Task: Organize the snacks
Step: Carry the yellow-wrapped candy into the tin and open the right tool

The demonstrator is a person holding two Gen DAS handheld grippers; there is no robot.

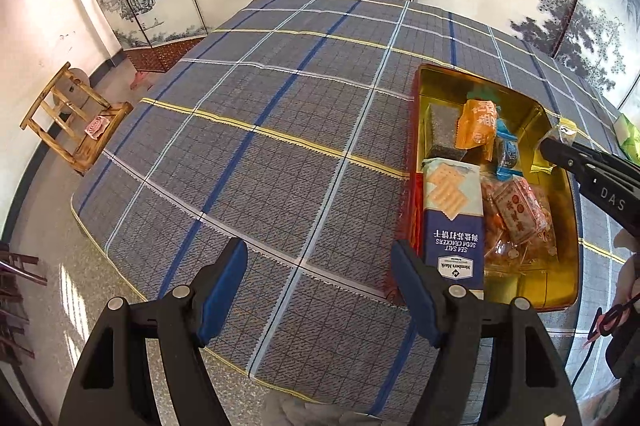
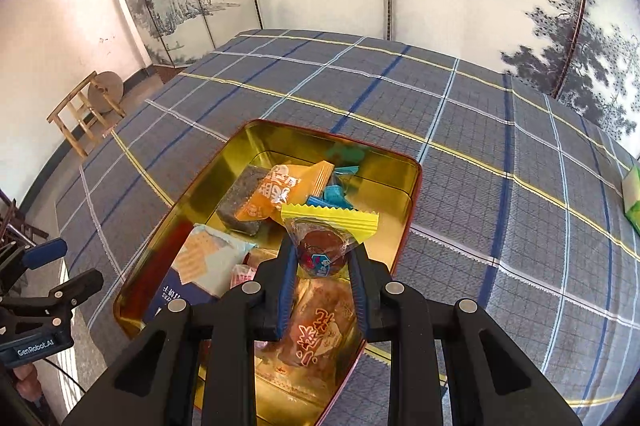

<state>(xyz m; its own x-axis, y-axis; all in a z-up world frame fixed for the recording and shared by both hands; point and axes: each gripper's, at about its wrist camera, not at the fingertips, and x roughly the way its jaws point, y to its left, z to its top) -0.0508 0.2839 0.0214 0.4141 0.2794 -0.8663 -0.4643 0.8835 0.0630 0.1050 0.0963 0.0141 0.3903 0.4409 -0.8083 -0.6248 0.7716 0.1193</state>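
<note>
Plaid-clothed table: bare but for green pack at far right edge.
Gold tin: crackers, orange, blue pkts inside.
R gripper: clenched on yellow-edged cake pkt, over tin.
L gripper: released, empty, beside tin.
Risk: slick wrapper pinched at end, could slip early, land outside tin.

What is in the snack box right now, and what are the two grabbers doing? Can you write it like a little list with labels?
Box: gold tin on the checked cloth
Inside: soda crackers pack, orange packet, dark seed bar, blue candies, big clear bag with red writing
Right gripper: shut on a yellow-edged wrapped snack, above the tin
Left gripper: open, holding nothing, beside the tin
Outside the tin: green packet at the cloth's right edge
</note>
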